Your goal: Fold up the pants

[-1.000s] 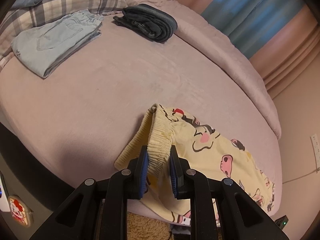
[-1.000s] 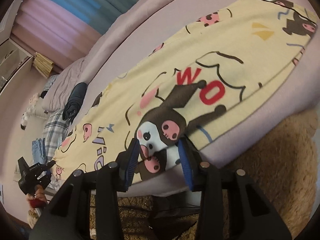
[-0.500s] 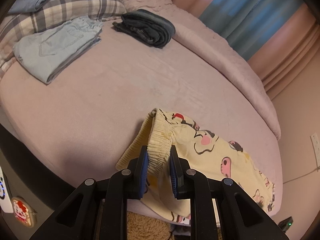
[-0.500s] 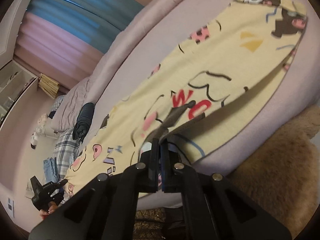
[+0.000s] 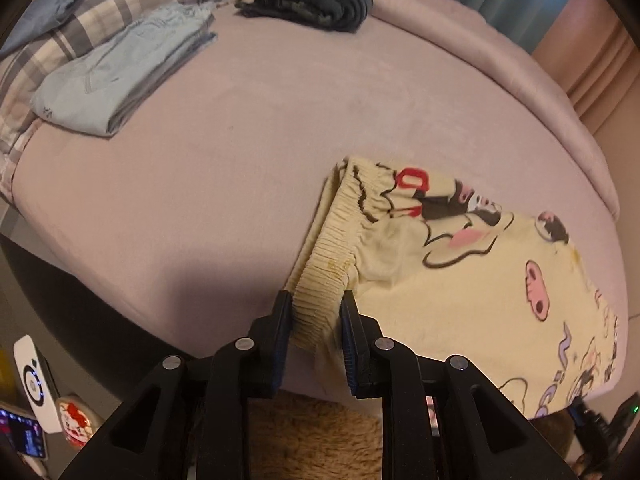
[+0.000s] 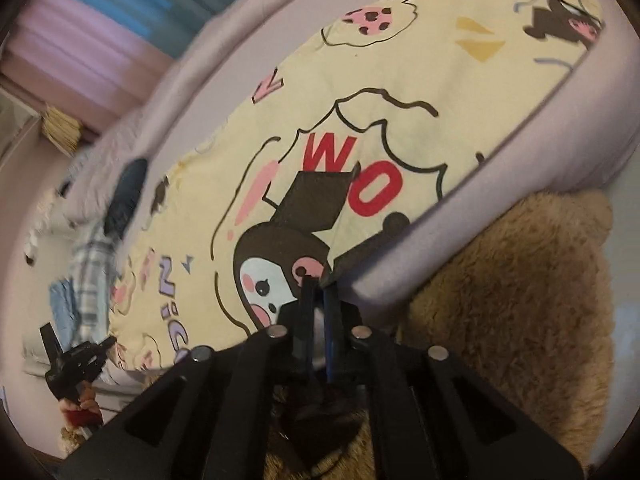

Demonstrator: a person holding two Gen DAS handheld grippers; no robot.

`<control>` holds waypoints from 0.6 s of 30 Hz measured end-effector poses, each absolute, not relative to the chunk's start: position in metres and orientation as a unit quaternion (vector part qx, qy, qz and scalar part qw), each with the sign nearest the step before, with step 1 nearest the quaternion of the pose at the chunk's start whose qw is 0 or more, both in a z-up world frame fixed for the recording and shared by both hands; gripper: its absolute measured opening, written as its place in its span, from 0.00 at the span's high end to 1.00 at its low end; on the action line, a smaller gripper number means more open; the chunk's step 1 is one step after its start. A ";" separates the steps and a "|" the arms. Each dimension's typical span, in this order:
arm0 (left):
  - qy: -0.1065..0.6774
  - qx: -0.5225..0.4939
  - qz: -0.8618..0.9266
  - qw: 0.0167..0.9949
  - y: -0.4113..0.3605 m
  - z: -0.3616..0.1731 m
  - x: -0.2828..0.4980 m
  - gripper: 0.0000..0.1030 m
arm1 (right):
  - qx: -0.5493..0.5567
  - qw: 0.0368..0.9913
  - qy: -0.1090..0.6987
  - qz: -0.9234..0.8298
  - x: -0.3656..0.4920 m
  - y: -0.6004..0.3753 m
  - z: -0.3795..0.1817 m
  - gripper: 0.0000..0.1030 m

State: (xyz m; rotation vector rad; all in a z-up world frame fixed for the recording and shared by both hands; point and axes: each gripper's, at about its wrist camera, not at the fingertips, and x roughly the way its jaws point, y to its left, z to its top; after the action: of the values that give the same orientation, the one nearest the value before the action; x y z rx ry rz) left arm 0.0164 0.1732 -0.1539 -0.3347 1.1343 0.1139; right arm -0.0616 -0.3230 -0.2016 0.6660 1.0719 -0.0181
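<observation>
Pants stretched lengthwise along the bed's near edge, one tool at each end

On the left, the left tool was clamped on the bunched waistband of the yellow cartoon-print pants, which lay flat on the pink bed and ran away to the right. At the other end the right tool had its jaws nearly together, having just reopened a little, pinching the near edge of a leg. Each hand was nearer its own end, so the fold would likely bring one end over the other.
</observation>
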 end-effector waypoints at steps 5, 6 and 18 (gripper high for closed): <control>0.514 -0.178 0.041 0.838 0.193 -0.133 0.014 0.67 | 0.239 0.825 0.512 0.016 -0.047 -0.313 -0.158 0.44; 0.504 -0.175 0.046 0.844 0.195 -0.127 0.016 0.62 | 0.221 0.831 0.511 0.021 -0.040 -0.309 -0.150 0.43; 0.516 -0.164 0.021 0.841 0.184 -0.148 0.092 0.56 | 0.089 0.843 0.502 0.174 0.143 -0.171 -0.126 0.43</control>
State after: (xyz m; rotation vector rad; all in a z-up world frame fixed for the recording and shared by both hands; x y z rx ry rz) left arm 0.0917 0.1841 -0.1481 -0.3470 1.0895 0.0444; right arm 0.1435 -0.1714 -0.1257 0.1877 1.0602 0.3664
